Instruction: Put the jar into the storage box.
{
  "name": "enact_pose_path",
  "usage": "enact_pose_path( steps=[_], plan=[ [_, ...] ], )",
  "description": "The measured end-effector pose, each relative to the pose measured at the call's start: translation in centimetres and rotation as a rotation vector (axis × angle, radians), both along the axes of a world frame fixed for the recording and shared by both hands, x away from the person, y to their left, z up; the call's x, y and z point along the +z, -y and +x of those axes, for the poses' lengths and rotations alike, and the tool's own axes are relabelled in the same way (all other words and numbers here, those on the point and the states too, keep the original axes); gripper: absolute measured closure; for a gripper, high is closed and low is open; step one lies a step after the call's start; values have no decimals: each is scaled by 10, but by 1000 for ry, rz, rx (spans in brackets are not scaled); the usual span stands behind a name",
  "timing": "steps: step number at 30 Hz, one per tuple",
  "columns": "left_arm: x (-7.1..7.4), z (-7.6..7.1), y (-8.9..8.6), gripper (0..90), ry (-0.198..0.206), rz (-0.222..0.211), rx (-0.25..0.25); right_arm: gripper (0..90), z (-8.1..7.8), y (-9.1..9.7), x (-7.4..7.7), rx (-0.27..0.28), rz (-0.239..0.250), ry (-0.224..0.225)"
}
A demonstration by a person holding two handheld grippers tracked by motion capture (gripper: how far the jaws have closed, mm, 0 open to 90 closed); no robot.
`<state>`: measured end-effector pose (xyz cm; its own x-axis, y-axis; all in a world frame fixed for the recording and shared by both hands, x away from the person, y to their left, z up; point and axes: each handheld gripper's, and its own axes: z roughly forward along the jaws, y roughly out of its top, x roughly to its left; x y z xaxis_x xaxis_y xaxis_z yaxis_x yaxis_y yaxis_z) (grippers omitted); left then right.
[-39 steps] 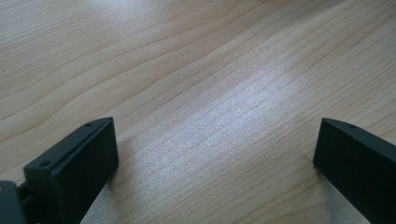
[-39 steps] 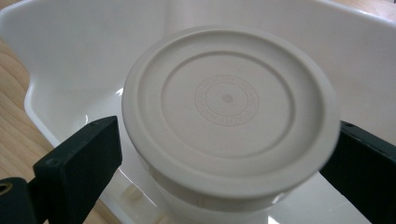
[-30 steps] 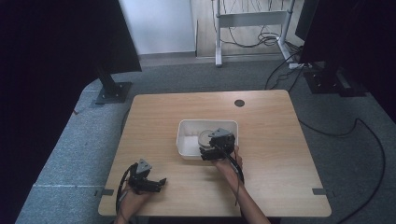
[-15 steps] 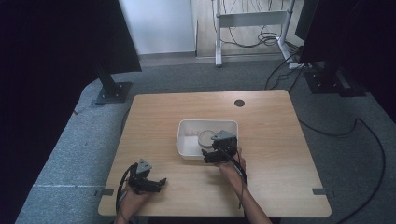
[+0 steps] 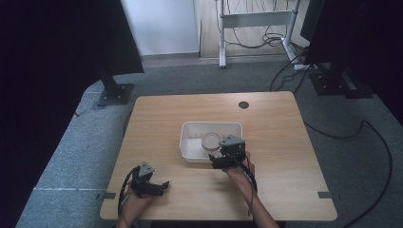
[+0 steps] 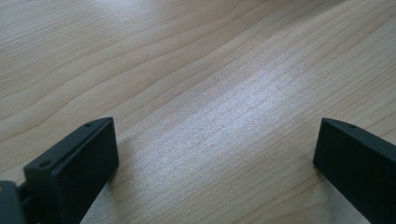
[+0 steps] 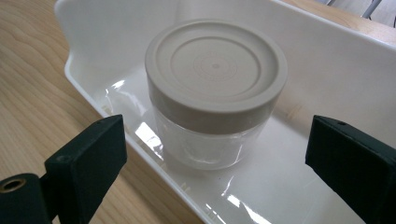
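pale wooden table (image 5: 285, 142), grey carpet all round, dark stands and loose cables beyond the far edge. on the wood, mid-table, a white tray (image 5: 187, 142) holding a clear jar (image 7: 210, 135) with a beige screw lid (image 7: 215, 70), upright, standing on the tray floor.

right gripper (image 5: 222, 159) held just short of the tray's near rim, jaws spread wide with nothing between them, aimed straight at the jar; jar dead ahead and slightly below, centred in the gap, not touching either jaw. probably the reach-in step, ahead of any grasp: lining up to take the jar out of the tray.

left gripper (image 5: 151, 186) parked low over bare wood near the table's front edge, well apart from the tray, jaws also wide apart and empty.

next move likely calls for going forward and over the near rim, then down enough to bracket the glass body below the lid, then closing.

tray's near wall sits between jaws and jar, low but in the way of a flat approach. far wall close behind the jar, so little room for overshoot. more free tray floor to one side of the jar than behind it. plenty of open table on both sides of the gripper for backing off or setting down.
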<state>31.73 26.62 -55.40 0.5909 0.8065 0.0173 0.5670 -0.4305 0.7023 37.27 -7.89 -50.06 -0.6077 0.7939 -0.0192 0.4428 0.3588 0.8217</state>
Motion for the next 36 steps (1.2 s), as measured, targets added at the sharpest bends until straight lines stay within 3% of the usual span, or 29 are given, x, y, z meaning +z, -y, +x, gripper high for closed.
enact_pose_path(
  steps=[36],
  plan=[
    [0, 0, 0, 0, 0, 1, -1, 67, -35, 38, 6, 29, 6, 59]
  ],
)
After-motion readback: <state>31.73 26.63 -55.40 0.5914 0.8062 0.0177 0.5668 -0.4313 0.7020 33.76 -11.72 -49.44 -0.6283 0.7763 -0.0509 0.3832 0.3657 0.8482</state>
